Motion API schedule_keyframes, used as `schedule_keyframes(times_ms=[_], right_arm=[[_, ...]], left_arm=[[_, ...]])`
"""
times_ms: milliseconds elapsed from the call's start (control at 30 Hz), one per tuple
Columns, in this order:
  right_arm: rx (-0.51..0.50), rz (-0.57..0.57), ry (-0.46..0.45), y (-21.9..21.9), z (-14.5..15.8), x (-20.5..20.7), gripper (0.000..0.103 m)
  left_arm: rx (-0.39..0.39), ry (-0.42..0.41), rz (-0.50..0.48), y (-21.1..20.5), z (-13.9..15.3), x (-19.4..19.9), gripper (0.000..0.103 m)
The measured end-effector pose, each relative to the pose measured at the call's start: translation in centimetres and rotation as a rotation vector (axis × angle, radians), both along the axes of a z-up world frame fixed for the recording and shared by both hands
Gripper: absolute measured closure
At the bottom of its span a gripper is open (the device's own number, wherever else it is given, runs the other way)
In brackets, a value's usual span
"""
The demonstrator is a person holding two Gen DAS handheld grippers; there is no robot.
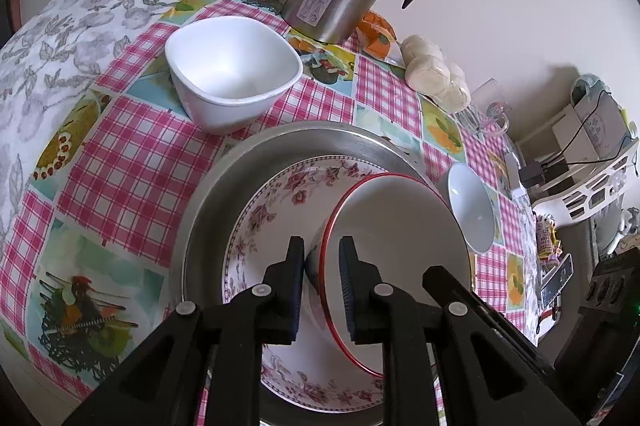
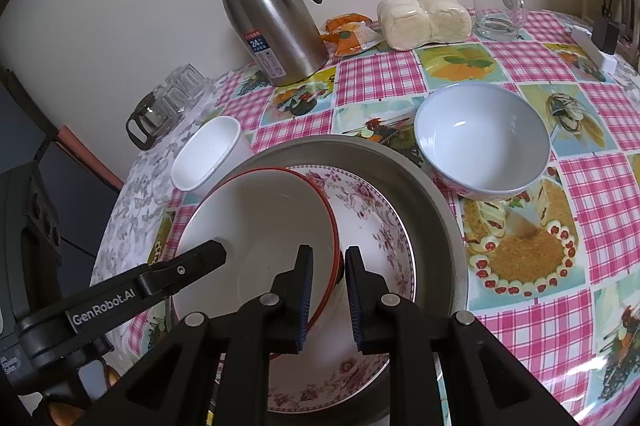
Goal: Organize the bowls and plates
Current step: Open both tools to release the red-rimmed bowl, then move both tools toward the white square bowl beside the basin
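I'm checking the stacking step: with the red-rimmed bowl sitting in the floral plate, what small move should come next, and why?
Probably lift both grippers up and away. The red-rimmed bowl already sits in the floral plate inside the metal tray, and the jaws of the left gripper and right gripper straddle its rim with visible gaps.

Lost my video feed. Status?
Both grippers open, straddling red-rimmed bowl's rim. Bowl sits on floral plate in steel pan. Nothing blocking.

The steel tray point(image 1: 208, 210) and floral plate point(image 1: 256, 226) run off the bottom edge behind the left gripper point(image 1: 322, 290). The red-rimmed bowl point(image 2: 260, 226) hides much of that plate's middle. The thermos label point(image 2: 266, 56) print is too small to read.
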State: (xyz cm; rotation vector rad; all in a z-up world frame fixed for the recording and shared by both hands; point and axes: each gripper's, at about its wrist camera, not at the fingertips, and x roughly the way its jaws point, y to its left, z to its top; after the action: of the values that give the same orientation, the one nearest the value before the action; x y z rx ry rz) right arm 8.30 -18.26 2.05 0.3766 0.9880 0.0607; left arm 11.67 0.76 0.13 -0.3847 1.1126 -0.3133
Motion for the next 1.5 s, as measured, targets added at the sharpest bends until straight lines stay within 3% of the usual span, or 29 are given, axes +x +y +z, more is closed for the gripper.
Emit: schedule_keyframes(times_ms=[200,233,300,467,700,833,967,1033,1133,1500], right_arm=[[-0.029,-0.007,0.015,-0.2,0.1,0.0,0.073],[-0.04,-0.011,0.014,-0.2,0.2,-0.1,0.07],[-0.061,-0.016,0.011,-0.3,0.6,-0.1,0.056],[-0.11,-0.022,-0.012,-0.3,1.6,-0.3,0.044],[-0.158,-0.025,-0.033,-0.4,2.6,-0.6,0.027],[-0.178,-0.026,-0.031,-0.4,2.6,-0.7,0.016],[-0.185,-0.035,-0.029,-0.6,2.6,-0.7,0.007],[-0.189,-0.037,-0.026,-0.6,2.5,-0.7,0.005],[-0.191,-0.035,-0.023,-0.5,2.5,-0.7,0.002],[-0.193,-0.039,-0.012,-0.6,2.2,-0.7,0.0]], left_arm=[[0.001,0.019,-0.001,0.0,-0.1,0.0,0.082],[0.003,0.017,-0.001,0.0,0.0,-0.1,0.08],[0.006,0.009,-0.001,0.0,0.3,-0.2,0.074],[0.026,-0.018,0.004,0.1,1.1,-0.4,0.057],[0.04,-0.045,0.04,0.9,2.1,-0.7,0.049],[0.077,-0.049,0.073,1.5,2.3,-0.7,0.034],[0.106,-0.036,0.105,2.2,2.0,-0.6,0.033],[0.134,-0.035,0.117,2.4,1.9,-0.5,0.032],[0.162,-0.038,0.133,2.7,1.8,-0.6,0.018],[0.216,-0.045,0.178,3.3,1.5,-0.5,0.011]])
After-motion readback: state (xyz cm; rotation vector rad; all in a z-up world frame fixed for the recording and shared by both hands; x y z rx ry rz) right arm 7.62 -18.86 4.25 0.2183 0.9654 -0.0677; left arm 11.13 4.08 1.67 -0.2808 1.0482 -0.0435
